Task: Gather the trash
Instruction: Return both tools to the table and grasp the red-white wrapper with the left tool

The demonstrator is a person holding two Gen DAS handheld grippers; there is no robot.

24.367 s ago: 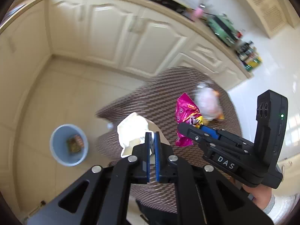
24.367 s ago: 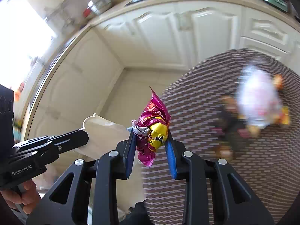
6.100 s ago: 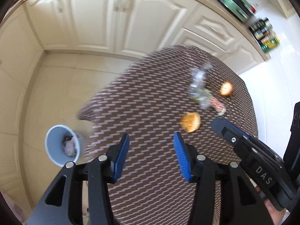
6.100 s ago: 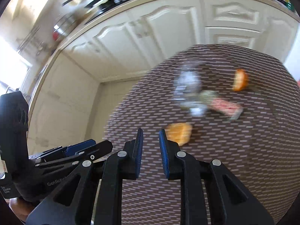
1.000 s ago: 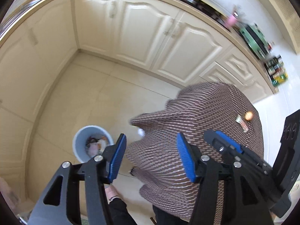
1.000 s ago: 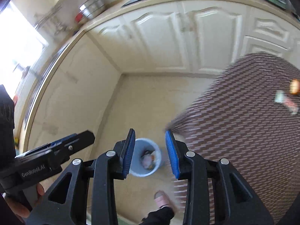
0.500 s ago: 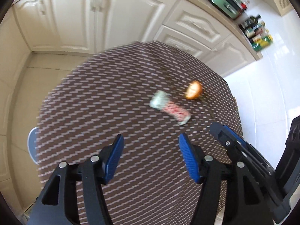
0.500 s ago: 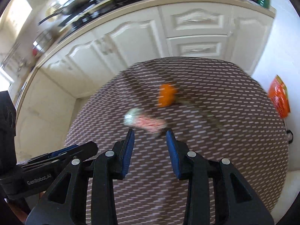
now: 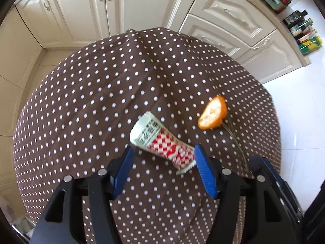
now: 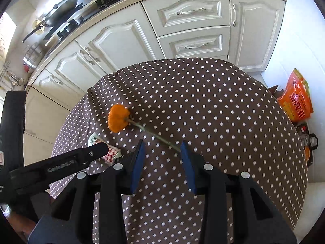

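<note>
On the dotted tabletop (image 9: 85, 93), the wrapper (image 9: 162, 142) is the landmark. The left gripper (image 9: 163, 169) hangs over its near end, jaws apart and straddling it without pressing, likely lined up for a pinch. Right of the wrapper lies the peel (image 9: 212, 113), a thin stem (image 10: 154, 135) trailing from it. The right gripper (image 10: 161, 158) has its jaws apart around the stem's tip, probably because the stem offers an easy hold.
</note>
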